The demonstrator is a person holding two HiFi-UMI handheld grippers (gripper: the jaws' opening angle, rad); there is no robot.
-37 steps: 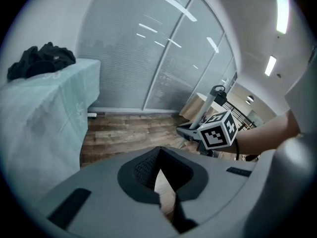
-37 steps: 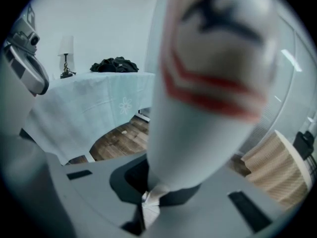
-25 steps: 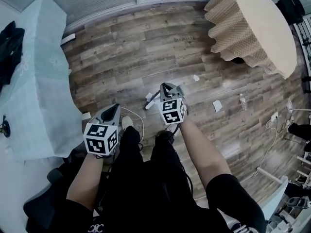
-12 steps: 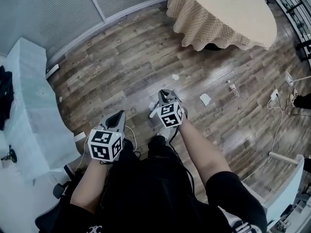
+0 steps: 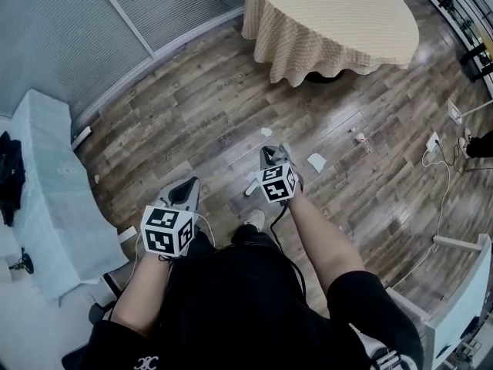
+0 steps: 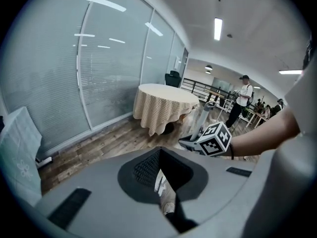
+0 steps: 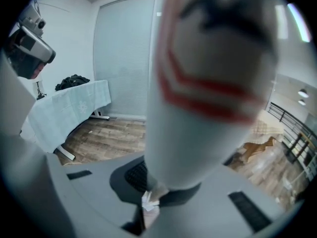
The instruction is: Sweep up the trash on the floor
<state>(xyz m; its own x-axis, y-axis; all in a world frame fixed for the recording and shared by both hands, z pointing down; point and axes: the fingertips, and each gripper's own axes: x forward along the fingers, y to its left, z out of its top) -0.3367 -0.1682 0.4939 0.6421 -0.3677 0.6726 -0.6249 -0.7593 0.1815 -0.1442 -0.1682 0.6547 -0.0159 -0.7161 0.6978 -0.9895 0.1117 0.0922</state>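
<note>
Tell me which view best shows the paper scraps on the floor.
Head view: paper scraps lie beyond the right gripper. The white handle fills the right gripper view; I can make out none in the left gripper view.

L gripper (image 5: 185, 186): jaws together, empty | R gripper (image 5: 272, 156): clamped on handle (image 7: 208, 83) | both forearms fwd

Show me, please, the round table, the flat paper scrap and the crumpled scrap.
round table (image 5: 339, 14): head view, cloth-covered top.
flat paper scrap (image 5: 316, 162): head view, middle of the sheet.
crumpled scrap (image 5: 266, 132): head view, its middle.
</note>
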